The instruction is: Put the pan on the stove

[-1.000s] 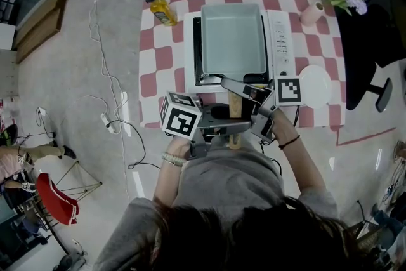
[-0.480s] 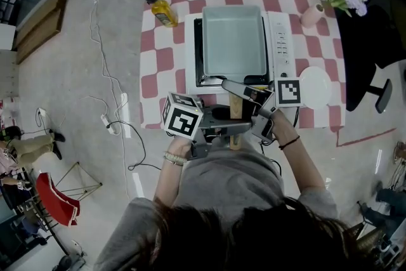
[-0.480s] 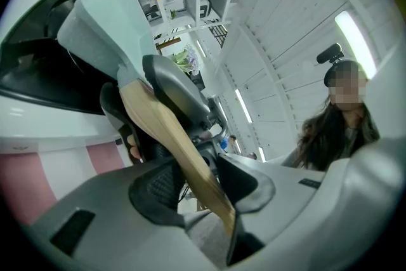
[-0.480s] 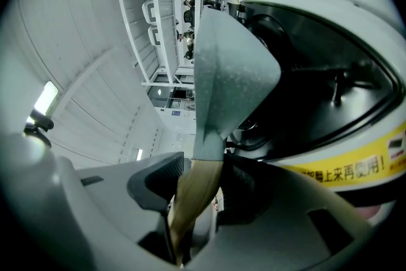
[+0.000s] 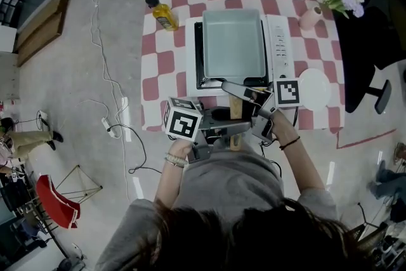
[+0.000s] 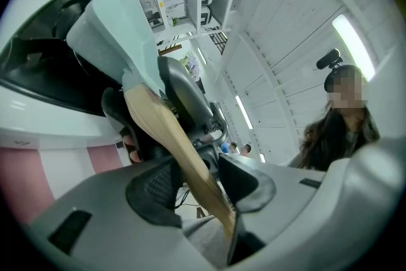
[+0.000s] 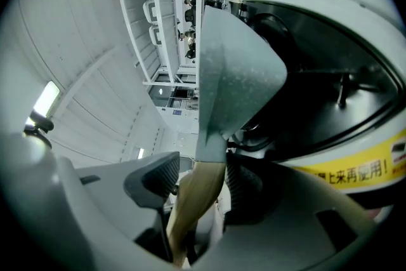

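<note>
A pale green square pan rests on the white stove on the checkered table. Its wooden handle juts over the table's near edge toward me. My left gripper comes in from the left and is shut on the handle's end, with the pan ahead of it. My right gripper straddles the handle closer to the pan. Its jaws are opening: a gap shows between one pad and the wood.
A yellow oil bottle stands at the table's far left corner. A white plate lies to the right of the stove, and a pink vase with purple flowers stands behind it. A black chair is at the right; cables trail on the floor.
The pan and both grippers stay where they were. A person at the left edge of the floor has moved away, and the view has shifted slightly.
</note>
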Demonstrator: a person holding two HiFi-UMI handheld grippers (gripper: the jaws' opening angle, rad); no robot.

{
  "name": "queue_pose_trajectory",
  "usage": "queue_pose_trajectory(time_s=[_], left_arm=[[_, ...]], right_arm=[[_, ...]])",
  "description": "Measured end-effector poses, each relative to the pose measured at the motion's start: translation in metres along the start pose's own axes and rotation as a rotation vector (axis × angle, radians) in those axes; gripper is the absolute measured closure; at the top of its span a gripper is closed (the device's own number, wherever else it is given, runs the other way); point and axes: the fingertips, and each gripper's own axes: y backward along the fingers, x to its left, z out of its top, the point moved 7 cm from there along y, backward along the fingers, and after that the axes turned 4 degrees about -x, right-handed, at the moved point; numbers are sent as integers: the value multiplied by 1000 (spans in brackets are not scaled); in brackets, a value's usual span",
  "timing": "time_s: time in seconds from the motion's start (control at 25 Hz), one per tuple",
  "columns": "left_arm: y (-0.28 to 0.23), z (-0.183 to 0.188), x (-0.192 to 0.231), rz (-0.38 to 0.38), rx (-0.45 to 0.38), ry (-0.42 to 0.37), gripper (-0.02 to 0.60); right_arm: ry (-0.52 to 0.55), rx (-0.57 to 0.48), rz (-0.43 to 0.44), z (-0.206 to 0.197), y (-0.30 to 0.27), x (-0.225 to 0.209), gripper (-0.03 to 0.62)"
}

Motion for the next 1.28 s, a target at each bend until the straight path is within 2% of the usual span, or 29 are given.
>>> queue_pose_trajectory(time_s=[0.08,0.32,0.56,0.76,0.96,1.12,1.2,1.28], left_arm=[[1,1,-1,13,-19,-3,381],[11,1,-2,53,-41,-19,347],[26,-1,-8,86,-91,-41,347],[38,-2,-11,155,-94,-79,348],[48,-1,-15,193,-135,-98,348],[59,-2,-18,216,-176,-107,348],[64,-2,-20,233,-198,-122,358],[68,-1,-22,249,-219,-138,392]], right_arm=[[3,-3,-7,0,0,-1,344],[5,-36,-9,-1,6,1,318],[35,-51,-16,0,19,7,319],[64,-56,-24,-1,24,11,321],[91,-71,-48,0,31,14,323],[105,-83,-71,-1,38,17,350],[128,-86,-85,-2,41,19,362],[162,-88,-98,-1,43,20,376]])
